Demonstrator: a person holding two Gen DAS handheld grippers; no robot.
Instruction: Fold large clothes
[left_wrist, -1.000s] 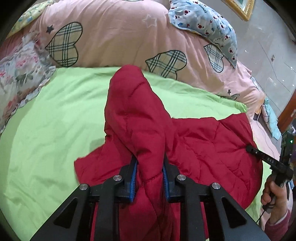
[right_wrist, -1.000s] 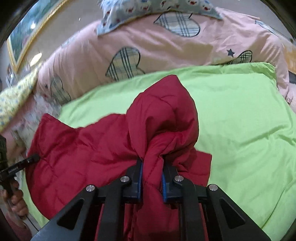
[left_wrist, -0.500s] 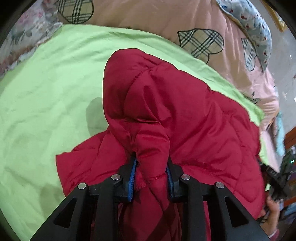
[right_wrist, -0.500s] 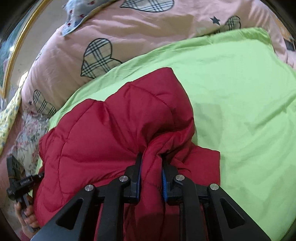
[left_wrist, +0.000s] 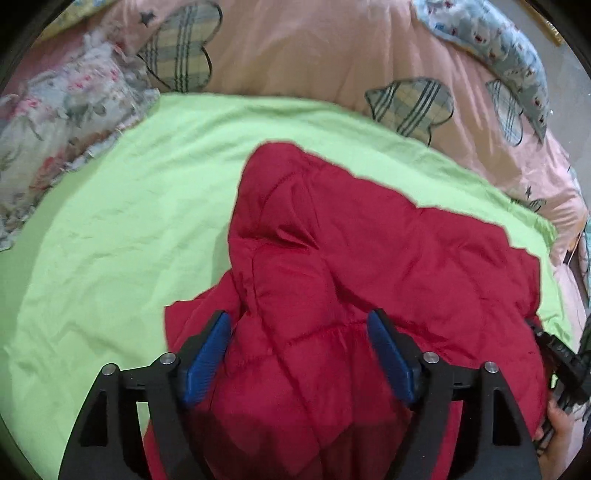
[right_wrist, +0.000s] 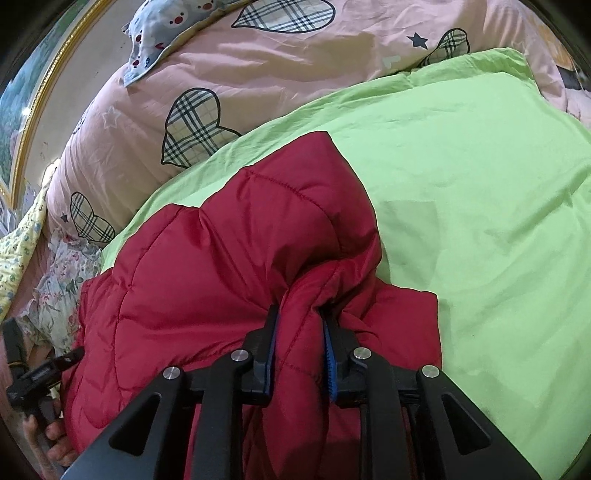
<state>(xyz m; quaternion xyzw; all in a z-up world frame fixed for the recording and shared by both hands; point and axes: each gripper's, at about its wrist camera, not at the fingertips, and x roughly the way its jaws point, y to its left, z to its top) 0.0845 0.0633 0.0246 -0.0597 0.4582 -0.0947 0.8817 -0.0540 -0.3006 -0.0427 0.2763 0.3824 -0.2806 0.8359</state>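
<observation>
Two tools | left tool (left_wrist: 297, 354) opening | right tool (right_wrist: 298, 343) pinching red jacket (right_wrist: 229, 258)

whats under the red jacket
The green sheet shows all around the red jacket, so it lies on that. Whatever sits directly beneath the jacket is covered.

Left claw (left_wrist: 299, 354) opening over red quilted jacket (left_wrist: 362, 266), green sheet (left_wrist: 122, 221), possibly blurred.

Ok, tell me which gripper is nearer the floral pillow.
Left. The left gripper, jaws opening around the red jacket, sits beside the floral pillow; the right gripper, clamped on the jacket, is across the jacket from it.
</observation>
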